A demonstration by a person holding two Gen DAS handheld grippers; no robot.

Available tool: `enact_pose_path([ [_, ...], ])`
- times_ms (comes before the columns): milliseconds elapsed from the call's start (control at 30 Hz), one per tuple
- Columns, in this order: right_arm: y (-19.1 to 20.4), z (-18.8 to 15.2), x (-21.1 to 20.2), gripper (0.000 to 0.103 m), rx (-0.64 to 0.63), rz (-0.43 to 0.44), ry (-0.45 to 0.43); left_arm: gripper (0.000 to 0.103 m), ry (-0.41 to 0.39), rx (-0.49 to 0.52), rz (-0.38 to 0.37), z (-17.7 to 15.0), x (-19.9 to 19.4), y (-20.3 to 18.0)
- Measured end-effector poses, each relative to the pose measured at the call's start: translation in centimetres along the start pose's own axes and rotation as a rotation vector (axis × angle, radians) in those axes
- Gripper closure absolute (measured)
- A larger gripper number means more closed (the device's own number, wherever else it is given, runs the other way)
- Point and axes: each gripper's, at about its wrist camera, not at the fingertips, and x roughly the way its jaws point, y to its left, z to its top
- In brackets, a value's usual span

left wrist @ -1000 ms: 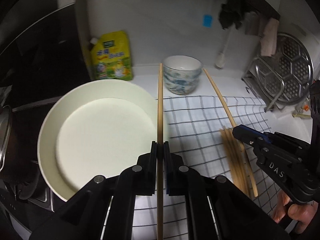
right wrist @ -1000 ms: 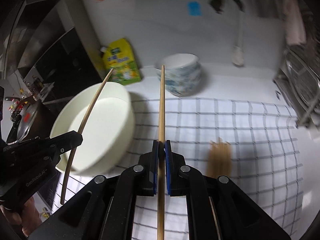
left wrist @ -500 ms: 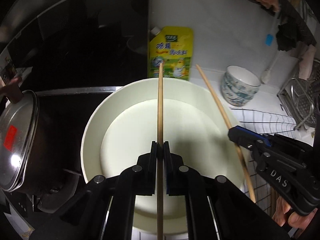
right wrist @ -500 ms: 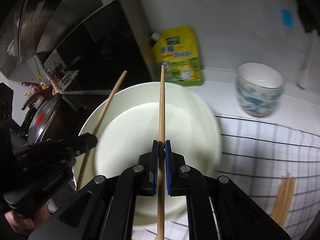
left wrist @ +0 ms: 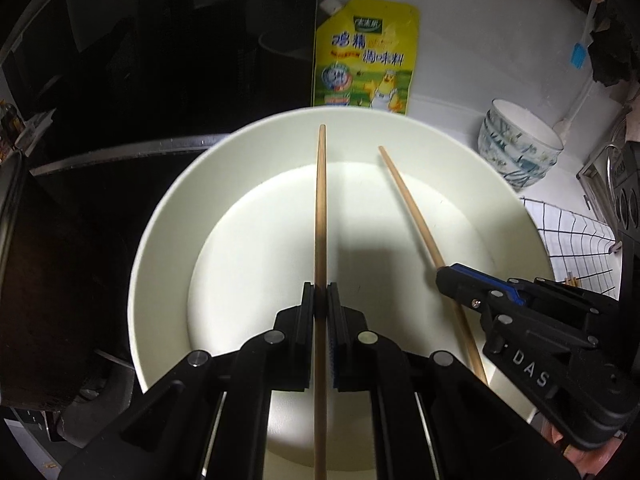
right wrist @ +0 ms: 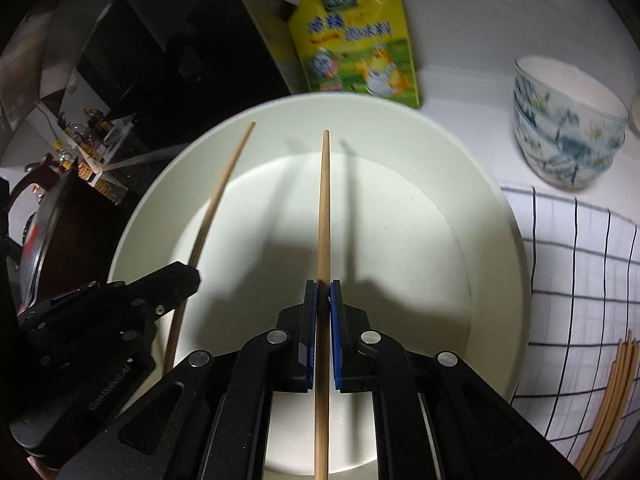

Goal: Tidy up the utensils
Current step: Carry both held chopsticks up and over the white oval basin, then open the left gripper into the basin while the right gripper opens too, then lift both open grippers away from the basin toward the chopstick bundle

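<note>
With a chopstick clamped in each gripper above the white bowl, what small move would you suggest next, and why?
Probably lower both a little, then open. The left gripper and right gripper each clamp a chopstick pointing down over the white bowl, seemingly clear of its floor.

Two handheld black grippers fill the lower frame of each wrist view. The left gripper (left wrist: 321, 300) is matte black plastic, its linkage arms pinned with round silver rivets, its fingers (left wrist: 306, 312) flat and slab-like, one lined with a blue ridged pad. The right gripper (right wrist: 323, 304) matches it, with blue pads on both fingers (right wrist: 335, 320). Seen from the left wrist view, the right gripper's side carries the raised letters "DAS", a blue strip and small screws; from the right wrist view, faint lettering marks the left gripper's body.
</note>
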Motion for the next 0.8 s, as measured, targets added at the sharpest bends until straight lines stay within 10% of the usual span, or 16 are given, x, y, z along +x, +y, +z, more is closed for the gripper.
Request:
enact_pose_path([
  [200, -0.2, -0.6, -1.0, 0.082, 0.009, -0.006, -0.026, 0.083, 0.015, -0.025, 0.005, -0.6, 0.3, 0.7],
  [333, -0.2, -0.4, -2.2, 0.079, 0.011, -0.012, -0.055, 0.047, -0.025, -0.049, 0.026, -0.8, -0.9, 1.6],
  [800, -0.7, -3.3, -7.3, 0.076, 0.019, -0.045, -0.09, 0.032, -0.069, -0.066, 0.029, -2.5, -5.0, 1.6],
])
